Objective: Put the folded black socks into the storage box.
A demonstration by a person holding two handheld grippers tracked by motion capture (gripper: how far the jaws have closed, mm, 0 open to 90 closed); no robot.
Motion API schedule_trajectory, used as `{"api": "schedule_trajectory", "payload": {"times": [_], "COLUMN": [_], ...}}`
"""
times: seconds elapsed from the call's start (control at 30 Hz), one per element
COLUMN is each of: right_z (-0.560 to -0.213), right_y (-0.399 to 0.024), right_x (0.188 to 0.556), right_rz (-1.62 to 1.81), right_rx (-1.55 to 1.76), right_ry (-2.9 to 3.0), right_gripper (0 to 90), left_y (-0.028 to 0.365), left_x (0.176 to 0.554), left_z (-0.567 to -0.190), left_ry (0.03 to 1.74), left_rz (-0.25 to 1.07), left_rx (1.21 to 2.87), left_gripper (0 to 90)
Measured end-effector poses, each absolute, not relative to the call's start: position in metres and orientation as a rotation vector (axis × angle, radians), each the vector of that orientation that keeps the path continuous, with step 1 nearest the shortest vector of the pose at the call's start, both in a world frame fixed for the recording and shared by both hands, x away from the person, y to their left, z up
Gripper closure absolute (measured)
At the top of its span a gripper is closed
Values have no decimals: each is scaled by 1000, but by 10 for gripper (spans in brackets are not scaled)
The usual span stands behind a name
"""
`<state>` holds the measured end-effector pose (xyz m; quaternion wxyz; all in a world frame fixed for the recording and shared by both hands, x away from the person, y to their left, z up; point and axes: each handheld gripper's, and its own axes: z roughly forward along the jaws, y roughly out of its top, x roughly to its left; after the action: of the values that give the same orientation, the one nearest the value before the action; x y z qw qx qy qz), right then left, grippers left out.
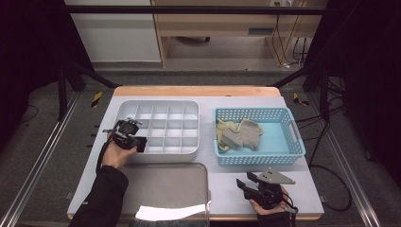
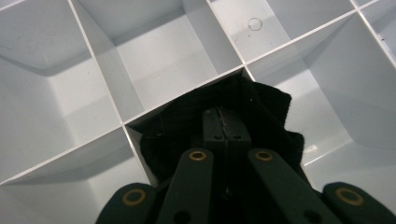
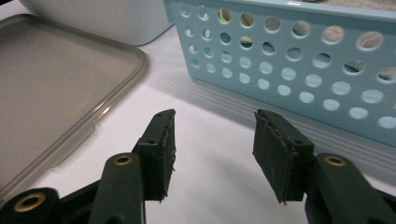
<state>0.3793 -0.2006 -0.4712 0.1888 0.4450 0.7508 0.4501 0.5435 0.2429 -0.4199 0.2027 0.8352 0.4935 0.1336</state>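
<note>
left hand-held gripper point(image 2: 226, 133) fully closed, pressing black cloth point(image 2: 187, 126) into white organizer point(image 2: 93, 56) compartment.

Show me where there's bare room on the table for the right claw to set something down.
Bare white tabletop lies ahead of the right claw, bordered by the clear grey plastic lid on one side and the light blue perforated basket beyond. The basket already holds grey and yellow socks; the white compartment tray has the left claw pressing black cloth into one cell.
</note>
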Motion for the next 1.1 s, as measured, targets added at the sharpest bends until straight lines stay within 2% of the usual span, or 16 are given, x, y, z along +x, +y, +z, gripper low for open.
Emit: {"api": "schedule_trajectory", "payload": {"times": [0.23, 0.4, 0.5, 0.6, 0.93, 1.1], "right_z": [-470, -471, -471, -471, -471, -471], "right_y": [-202, -201, -200, -201, -200, -200], "right_x": [379, 379, 379, 379, 379, 379], "right_rz": [1268, 1264, 1259, 1261, 1257, 1259], "right_rx": [1255, 1254, 1251, 1251, 1251, 1252], "right_ry": [2103, 2106, 2110, 2109, 2113, 2112], "right_gripper": [487, 489, 490, 491, 494, 494], "left_y": [255, 256, 244, 234, 247, 239], "left_x": [530, 513, 511, 516, 529, 535], "left_z": [-409, -390, -390, -400, -415, -422], "left_ry": [1353, 1271, 1218, 1235, 1319, 1315], "left_rz": [386, 409, 388, 427, 378, 378], "left_rx": [2205, 2119, 2148, 2207, 2205, 2267], "left_gripper": [872, 896, 897, 897, 899, 898]}}
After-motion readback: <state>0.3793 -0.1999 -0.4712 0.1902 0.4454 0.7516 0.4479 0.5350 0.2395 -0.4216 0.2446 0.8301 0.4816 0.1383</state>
